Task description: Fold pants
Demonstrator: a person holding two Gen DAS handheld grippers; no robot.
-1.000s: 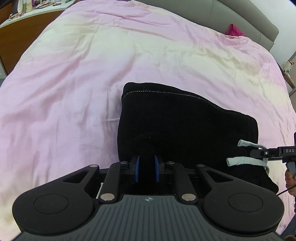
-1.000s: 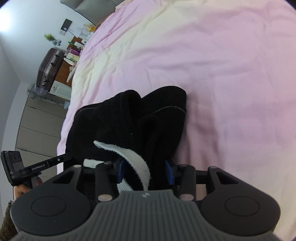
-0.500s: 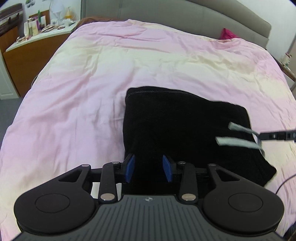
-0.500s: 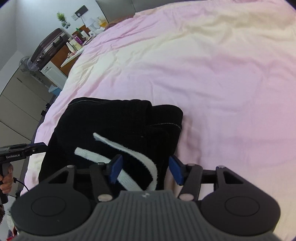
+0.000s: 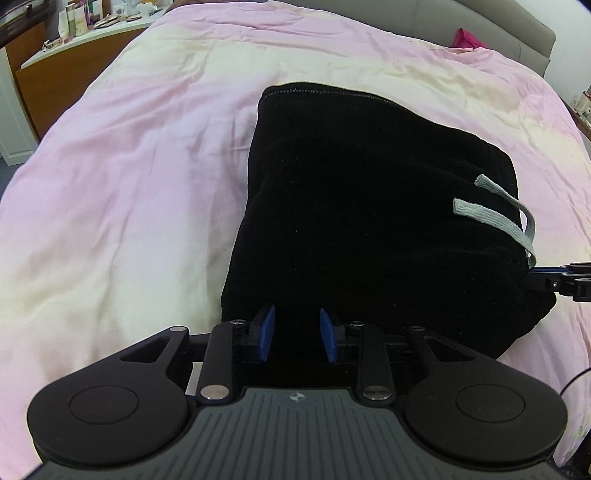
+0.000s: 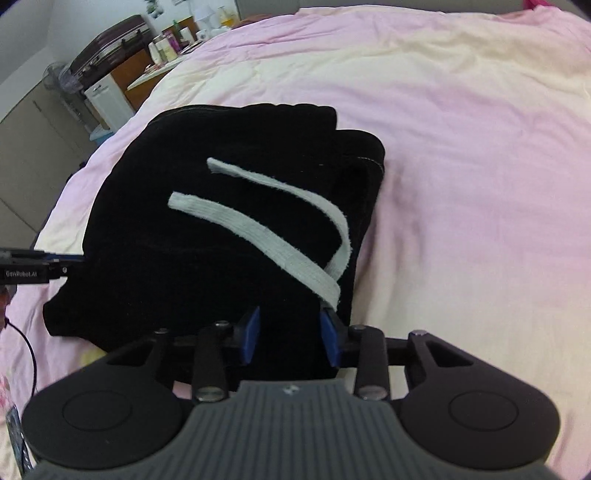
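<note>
The black pants (image 5: 369, 221) lie folded in a thick bundle on the pink and cream bed cover (image 5: 129, 184). Two pale drawstring ends (image 5: 491, 218) lie across the bundle's right end. My left gripper (image 5: 297, 332) is at the bundle's near edge, its blue pads apart and closing. Dark cloth shows in the gap, and I see no pad pressing on it. My right gripper (image 6: 290, 334) is at the other end of the pants (image 6: 221, 240), also apart and closing. The drawstring (image 6: 277, 240) runs down to its right pad. Each gripper's tip shows in the other's view, right (image 5: 535, 275) and left (image 6: 74, 260).
A grey headboard (image 5: 517, 29) and a magenta item (image 5: 467, 38) are at the far end of the bed. A wooden bedside unit with bottles (image 5: 74, 33) stands at the left. A dark suitcase (image 6: 110, 40) and a fan (image 6: 59, 77) are beyond it. A thin cable (image 6: 26, 350) hangs by a hand.
The left gripper's pads, nearly together on the cloth a second ago, now stand apart. The right gripper has rolled and drawn back, and the drawstring no longer lies between its pads. The bundle lies flatter.
</note>
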